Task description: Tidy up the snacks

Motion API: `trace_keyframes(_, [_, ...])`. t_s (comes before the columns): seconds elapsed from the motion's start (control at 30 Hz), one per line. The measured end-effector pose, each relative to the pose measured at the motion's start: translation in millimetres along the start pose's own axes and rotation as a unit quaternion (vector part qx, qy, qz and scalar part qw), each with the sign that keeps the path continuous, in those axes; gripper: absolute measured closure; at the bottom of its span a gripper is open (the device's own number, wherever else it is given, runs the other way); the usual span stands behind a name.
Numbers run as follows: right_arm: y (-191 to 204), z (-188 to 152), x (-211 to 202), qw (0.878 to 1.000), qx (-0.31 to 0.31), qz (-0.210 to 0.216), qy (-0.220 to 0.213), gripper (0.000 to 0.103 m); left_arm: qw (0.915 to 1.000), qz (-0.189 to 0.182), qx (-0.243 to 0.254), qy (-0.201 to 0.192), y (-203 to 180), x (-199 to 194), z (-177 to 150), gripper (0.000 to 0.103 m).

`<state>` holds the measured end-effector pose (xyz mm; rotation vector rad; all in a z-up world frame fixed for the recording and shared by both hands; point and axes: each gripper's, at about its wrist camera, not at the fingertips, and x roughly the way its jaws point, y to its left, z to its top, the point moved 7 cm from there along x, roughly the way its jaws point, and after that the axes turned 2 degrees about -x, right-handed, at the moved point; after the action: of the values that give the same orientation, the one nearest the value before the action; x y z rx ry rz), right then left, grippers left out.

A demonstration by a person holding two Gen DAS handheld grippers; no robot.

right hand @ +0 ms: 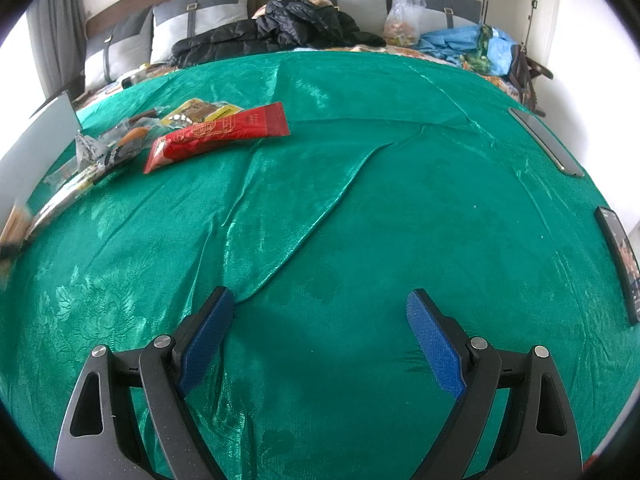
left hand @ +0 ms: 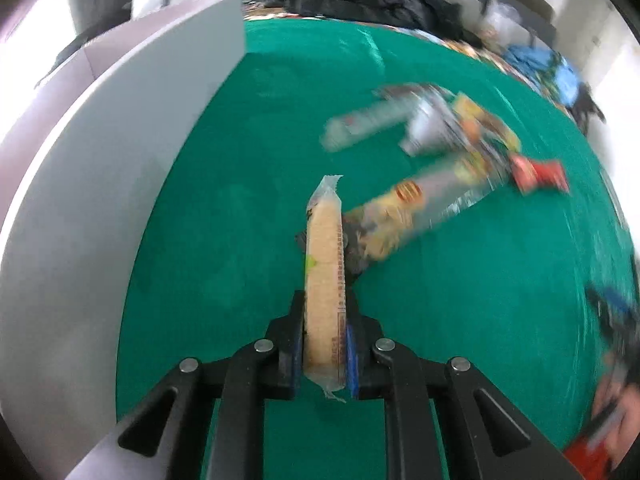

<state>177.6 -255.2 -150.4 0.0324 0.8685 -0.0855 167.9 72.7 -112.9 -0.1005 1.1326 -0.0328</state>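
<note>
Green cloth (right hand: 360, 184): one, spread wide; everything below is placed against it.
Grey box (left hand: 100, 168): one, standing along the cloth's left edge.
Snack pile (right hand: 160, 136): roughly five packets on the cloth's far left, one red packet (right hand: 216, 136) topmost; exact count blurred.
Phones: two, at the cloth's right edge.
Left claw (left hand: 325, 344): clamped on one cracker packet (left hand: 325, 280), lifted above the cloth.
Right claw (right hand: 320, 336): spread wide, holding nothing, over the cloth's near part.

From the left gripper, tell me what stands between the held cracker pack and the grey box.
Nothing visible does. The left gripper holds the cracker pack above bare green cloth; the grey box is to its left, the snack pile to its right.
</note>
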Motion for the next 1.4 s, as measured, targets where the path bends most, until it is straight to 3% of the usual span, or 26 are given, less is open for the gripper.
trace_keyframes(0.03, [0, 0, 0, 1.0, 0.0, 0.0, 0.0, 0.012, 1.0, 0.003, 0.008, -0.002, -4, -3, -5, 0.084])
trace_keyframes(0.1, [0, 0, 0, 1.0, 0.0, 0.0, 0.0, 0.012, 0.9997, 0.01, 0.023, -0.007, -7, -6, -16, 0.059])
trace_keyframes(0.13, [0, 0, 0, 1.0, 0.0, 0.0, 0.0, 0.012, 0.9995, 0.015, 0.028, -0.01, -7, -6, -17, 0.03])
trace_keyframes(0.17, [0, 0, 0, 1.0, 0.0, 0.0, 0.0, 0.012, 0.9989, 0.026, 0.033, -0.019, -6, -6, -17, 0.018])
trace_keyframes(0.33, [0, 0, 0, 1.0, 0.0, 0.0, 0.0, 0.012, 0.996, 0.06, 0.053, -0.039, -5, 10, -17, 0.014])
trace_keyframes(0.5, [1, 0, 1, 1.0, 0.0, 0.001, -0.001, 0.012, 0.9972, 0.053, -0.001, -0.053, 10, 16, -15, 0.0])
trace_keyframes(0.67, [1, 0, 1, 1.0, 0.0, 0.0, 0.0, 0.012, 0.9953, 0.048, -0.002, -0.084, 13, 15, -19, 0.0])
trace_keyframes(1.4, [2, 0, 1, 1.0, 0.0, 0.0, -0.001, 0.012, 0.9951, 0.043, 0.001, -0.089, 13, 14, -22, 0.0])
